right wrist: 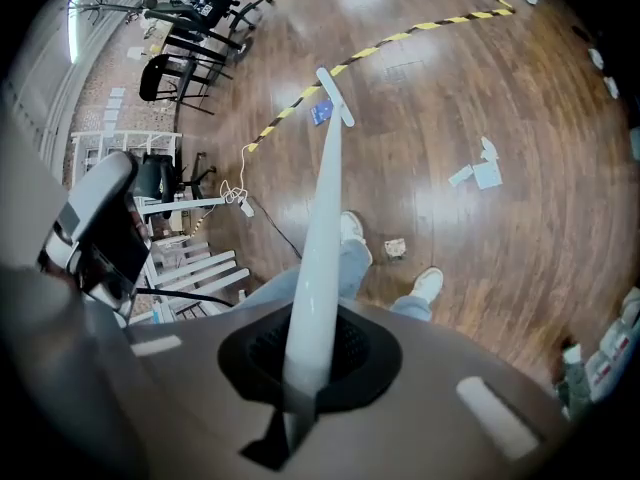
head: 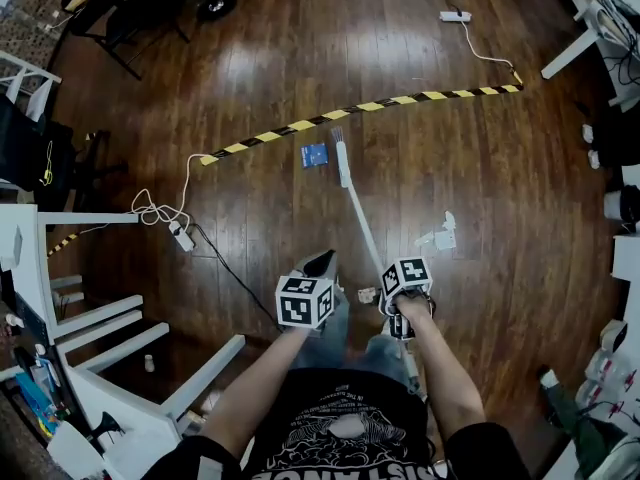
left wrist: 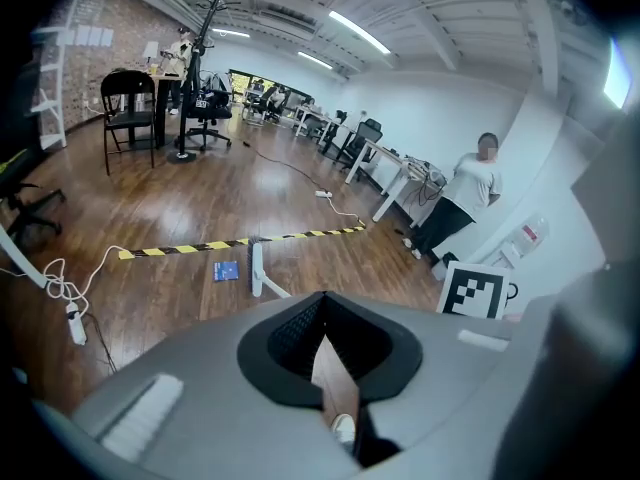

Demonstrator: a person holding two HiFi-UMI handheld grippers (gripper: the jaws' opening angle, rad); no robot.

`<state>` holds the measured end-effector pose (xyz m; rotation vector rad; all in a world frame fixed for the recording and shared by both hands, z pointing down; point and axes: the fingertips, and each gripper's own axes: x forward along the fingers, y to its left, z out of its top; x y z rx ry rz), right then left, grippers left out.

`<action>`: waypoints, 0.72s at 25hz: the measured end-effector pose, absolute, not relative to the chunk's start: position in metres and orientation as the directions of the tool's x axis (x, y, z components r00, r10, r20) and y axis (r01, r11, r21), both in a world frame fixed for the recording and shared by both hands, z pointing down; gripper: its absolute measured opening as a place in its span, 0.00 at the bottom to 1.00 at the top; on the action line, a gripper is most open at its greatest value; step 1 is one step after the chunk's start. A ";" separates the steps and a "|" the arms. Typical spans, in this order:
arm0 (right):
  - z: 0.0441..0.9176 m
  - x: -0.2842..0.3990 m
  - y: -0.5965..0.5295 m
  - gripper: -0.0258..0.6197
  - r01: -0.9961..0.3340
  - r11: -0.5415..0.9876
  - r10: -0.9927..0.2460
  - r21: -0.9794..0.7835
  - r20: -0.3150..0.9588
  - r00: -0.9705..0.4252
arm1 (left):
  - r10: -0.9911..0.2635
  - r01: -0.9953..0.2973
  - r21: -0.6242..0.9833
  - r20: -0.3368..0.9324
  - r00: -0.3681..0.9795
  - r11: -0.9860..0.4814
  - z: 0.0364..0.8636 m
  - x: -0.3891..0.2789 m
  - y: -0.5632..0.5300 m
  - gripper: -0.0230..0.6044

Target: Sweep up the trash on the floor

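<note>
Long white broom (head: 360, 211), leaning, with its head down on the wood floor (head: 480, 168), right beside a small blue paper (head: 314, 154). Top of the handle squeezed in the right gripper (right wrist: 303, 363). White paper bits (head: 441, 235) off to the right. Tiny crumpled scrap (head: 367, 294) close to the handle's top.

We see a dark brown wooden plank floor (head: 300, 58) crossed by a long yellow-and-black striped strip (head: 300, 125) lying flat. Near that strip's left end a white power strip (head: 182, 237) lies with its white cable loosely coiled beside it. A second white power strip (head: 455, 15) lies well beyond the striped line, and white slatted furniture (head: 100, 311) stands at the left edge. Across the room we see a black metal chair (left wrist: 127, 108) near a tall black coat stand (left wrist: 203, 58), and, to the right, a person in a white T-shirt and dark trousers (left wrist: 460, 203) standing by white desks (left wrist: 395, 173).
</note>
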<state>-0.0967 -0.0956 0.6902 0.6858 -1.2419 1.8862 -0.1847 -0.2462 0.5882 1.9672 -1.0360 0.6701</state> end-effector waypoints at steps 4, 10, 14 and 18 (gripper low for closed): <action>0.695 -0.146 -0.150 0.04 -0.817 -0.210 0.313 -0.538 0.754 -0.577 | -0.433 -0.858 0.403 0.743 0.510 -0.318 0.594 -0.223 -0.275 0.04; 0.709 -0.210 -0.216 0.04 -0.790 -0.207 0.324 -0.577 0.722 -0.612 | -0.438 -0.882 0.385 0.767 0.469 -0.271 0.603 -0.282 -0.305 0.04; 0.720 -0.235 -0.250 0.04 -0.761 -0.246 0.321 -0.601 0.690 -0.649 | -0.442 -0.897 0.366 0.781 0.442 -0.249 0.607 -0.312 -0.322 0.04; 0.727 -0.243 -0.261 0.04 -0.744 -0.290 0.318 -0.602 0.673 -0.668 | -0.437 -0.904 0.356 0.792 0.426 -0.237 0.614 -0.332 -0.334 0.04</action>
